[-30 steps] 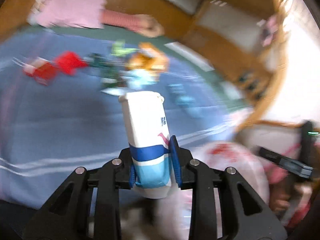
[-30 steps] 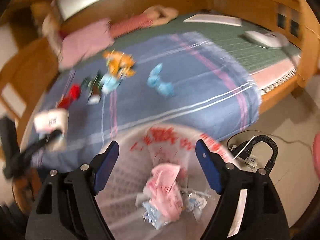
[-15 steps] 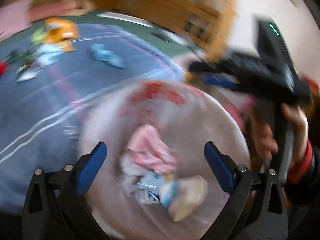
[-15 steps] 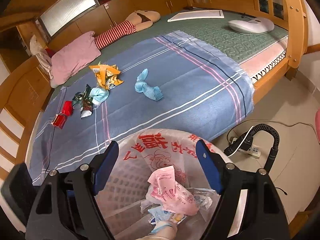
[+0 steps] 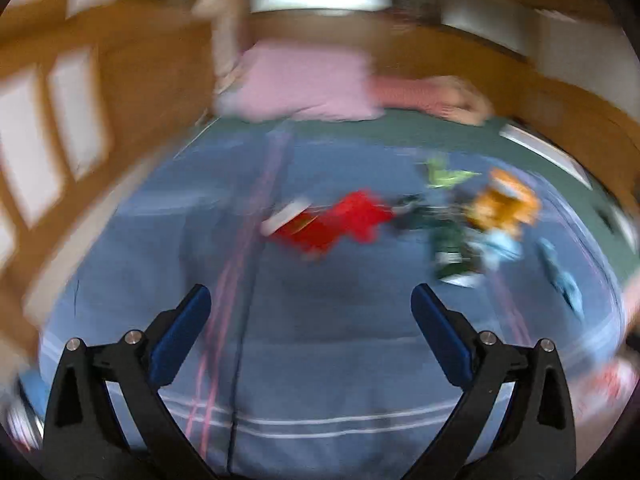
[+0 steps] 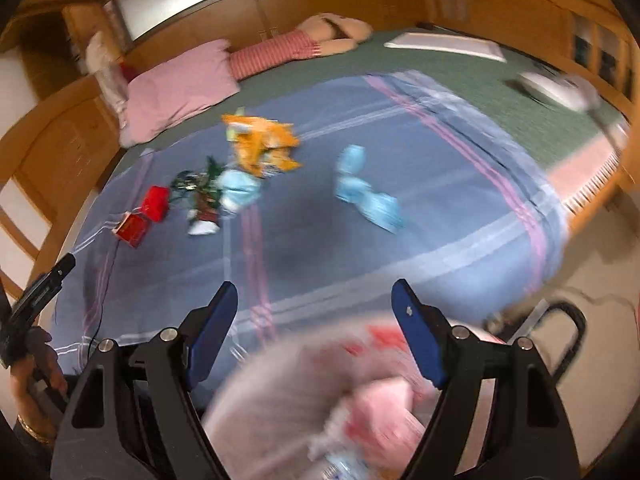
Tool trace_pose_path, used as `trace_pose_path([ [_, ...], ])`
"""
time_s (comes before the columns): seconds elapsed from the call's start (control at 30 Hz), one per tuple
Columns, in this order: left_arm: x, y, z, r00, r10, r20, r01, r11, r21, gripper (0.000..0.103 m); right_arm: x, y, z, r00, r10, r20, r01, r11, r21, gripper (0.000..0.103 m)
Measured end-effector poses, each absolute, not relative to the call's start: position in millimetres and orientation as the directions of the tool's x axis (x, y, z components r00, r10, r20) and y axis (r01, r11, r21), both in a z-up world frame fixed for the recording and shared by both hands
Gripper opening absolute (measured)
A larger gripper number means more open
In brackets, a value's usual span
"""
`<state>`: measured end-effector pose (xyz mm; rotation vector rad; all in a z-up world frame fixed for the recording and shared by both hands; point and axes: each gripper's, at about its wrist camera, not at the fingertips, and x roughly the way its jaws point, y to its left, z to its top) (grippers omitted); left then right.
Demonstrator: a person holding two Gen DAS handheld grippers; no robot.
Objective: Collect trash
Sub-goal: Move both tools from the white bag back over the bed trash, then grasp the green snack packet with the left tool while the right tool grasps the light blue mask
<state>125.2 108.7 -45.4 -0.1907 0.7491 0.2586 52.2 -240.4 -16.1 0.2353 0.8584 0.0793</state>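
Hovering over the blue blanket, the left gripper had just been opening, wide and empty; the right gripper gaped empty above the trash bag, wrappers scattered ahead.

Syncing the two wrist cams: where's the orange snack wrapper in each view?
Left wrist: orange snack wrapper at right of centre, blurred, lying on the blue blanket, right of the red packaging.
Right wrist: orange snack wrapper upper left of centre, beyond the light blue crumpled piece.
Shared landmark: the pink pillow at the head of the bed, behind the wrapper in both.
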Motion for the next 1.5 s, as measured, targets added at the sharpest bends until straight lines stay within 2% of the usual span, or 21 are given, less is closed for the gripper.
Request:
trace_pose_path([
  [0.07, 127, 130, -59, 0.665, 0.096, -0.741, -0.364, 0.908, -0.209, 0.100, 80, -210, -22, 0.648, 0.193, -0.736, -0.031, 0.973, 0.228, 0.078],
  [0.17, 126, 141, -68, 0.671, 0.014, -0.742, -0.352, 0.886, -0.301, 0.100, 127, -168, -36, 0.624, 0.230, -0.747, -0.068, 0.968, 0.241, 0.078],
  [0.27, 113, 147, -68, 0.699, 0.054, -0.713, -0.397, 0.859, -0.324, 0.100, 176, -128, -52, 0.598, 0.234, -0.766, -0.076, 0.969, 0.237, 0.078],
  [0.3, 108, 152, -68, 0.713, 0.063, -0.698, -0.414, 0.842, -0.346, 0.100, 192, -114, -59, 0.588, 0.224, -0.777, -0.083, 0.972, 0.218, 0.074],
  [0.33, 108, 153, -65, 0.721, 0.066, -0.690, -0.421, 0.832, -0.360, 0.100, 202, -105, -63, 0.580, 0.219, -0.785, -0.089, 0.975, 0.206, 0.065],
  [0.47, 99, 165, -64, 0.740, 0.066, -0.669, -0.438, 0.802, -0.406, 0.100, 243, -75, -92, 0.509, 0.183, -0.841, -0.090, 0.983, 0.159, 0.042],
  [0.53, 98, 168, -61, 0.739, 0.067, -0.670, -0.443, 0.798, -0.408, 0.100, 246, -71, -100, 0.489, 0.205, -0.848, -0.104, 0.979, 0.177, 0.023],
  [0.63, 100, 169, -62, 0.738, 0.063, -0.672, -0.449, 0.789, -0.419, 0.100, 227, -72, -95, 0.454, 0.324, -0.830, -0.173, 0.946, 0.274, 0.016],
  [0.77, 98, 169, -61, 0.734, 0.052, -0.677, -0.453, 0.780, -0.431, 0.100, 189, -67, -90, 0.316, 0.511, -0.799, -0.313, 0.852, 0.421, 0.017],
  [0.8, 97, 168, -61, 0.733, 0.047, -0.678, -0.450, 0.781, -0.432, 0.100, 177, -65, -88, 0.246, 0.582, -0.775, -0.369, 0.796, 0.480, 0.021],
  [0.87, 97, 167, -61, 0.729, 0.044, -0.683, -0.447, 0.786, -0.427, 0.100, 160, -67, -80, 0.212, 0.602, -0.770, -0.420, 0.767, 0.484, 0.041],
  [0.9, 98, 166, -62, 0.728, 0.043, -0.685, -0.446, 0.788, -0.425, 0.100, 156, -75, -72, 0.242, 0.602, -0.761, -0.428, 0.770, 0.473, 0.059],
  [0.93, 98, 166, -62, 0.727, 0.042, -0.685, -0.446, 0.788, -0.424, 0.100, 155, -82, -66, 0.273, 0.610, -0.743, -0.424, 0.770, 0.477, 0.065],
  [1.0, 99, 164, -63, 0.723, 0.037, -0.690, -0.444, 0.790, -0.423, 0.100, 167, -113, -53, 0.383, 0.601, -0.701, -0.350, 0.797, 0.492, 0.065],
  [1.17, 107, 158, -69, 0.697, 0.005, -0.717, -0.431, 0.803, -0.413, 0.100, 220, -160, -58, 0.541, 0.352, -0.764, -0.066, 0.923, 0.379, 0.065],
  [1.3, 112, 151, -74, 0.676, -0.016, -0.737, -0.413, 0.820, -0.397, 0.100, 257, -165, -77, 0.541, 0.251, -0.803, 0.035, 0.947, 0.319, 0.065],
  [1.4, 121, 143, -82, 0.639, -0.068, -0.766, -0.377, 0.840, -0.390, 0.100, 273, -162, -96, 0.500, 0.257, -0.827, 0.091, 0.934, 0.345, 0.065],
  [1.43, 124, 139, -85, 0.625, -0.088, -0.776, -0.362, 0.848, -0.388, 0.100, 275, -160, -101, 0.485, 0.260, -0.835, 0.089, 0.935, 0.342, 0.063],
  [1.47, 127, 135, -87, 0.610, -0.100, -0.786, -0.349, 0.856, -0.381, 0.100, 275, -159, -104, 0.478, 0.271, -0.835, 0.075, 0.935, 0.347, 0.055],
  [1.5, 128, 132, -88, 0.603, -0.102, -0.791, -0.343, 0.862, -0.373, 0.100, 273, -157, -105, 0.473, 0.294, -0.831, 0.046, 0.933, 0.356, 0.038],
])
